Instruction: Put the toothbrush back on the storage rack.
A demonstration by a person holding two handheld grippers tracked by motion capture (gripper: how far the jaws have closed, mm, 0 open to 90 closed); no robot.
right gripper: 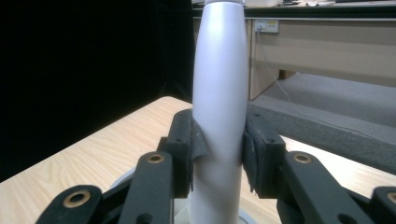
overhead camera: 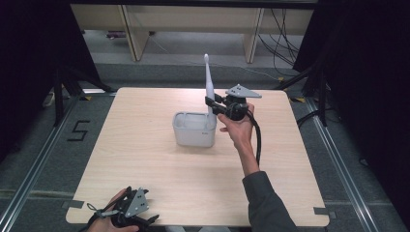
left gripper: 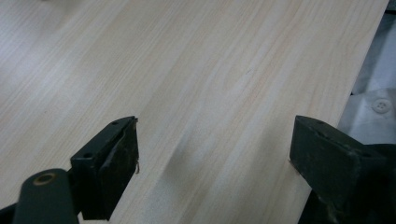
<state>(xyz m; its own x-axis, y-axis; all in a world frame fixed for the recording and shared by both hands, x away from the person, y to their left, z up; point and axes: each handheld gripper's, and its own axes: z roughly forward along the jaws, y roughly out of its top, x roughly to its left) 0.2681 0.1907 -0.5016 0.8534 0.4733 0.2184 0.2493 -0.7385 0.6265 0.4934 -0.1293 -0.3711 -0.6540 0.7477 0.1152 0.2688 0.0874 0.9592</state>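
A tall white tapered object like an electric toothbrush (overhead camera: 209,84) stands upright, its lower end in or just over a pale grey box-shaped holder (overhead camera: 194,129) at the table's middle. My right gripper (overhead camera: 211,105) is shut on its thick body, and in the right gripper view the pads (right gripper: 187,149) press both sides of the white handle (right gripper: 218,116). My left gripper (overhead camera: 140,223) rests at the table's near left edge. Its jaws stand wide apart over bare wood (left gripper: 215,140), nothing between them.
The wooden table (overhead camera: 145,159) is light-coloured with rounded corners. Dark curtains hang at both sides. Wooden furniture legs and cables lie on the floor behind the far edge. A cable trails from the right gripper down the forearm.
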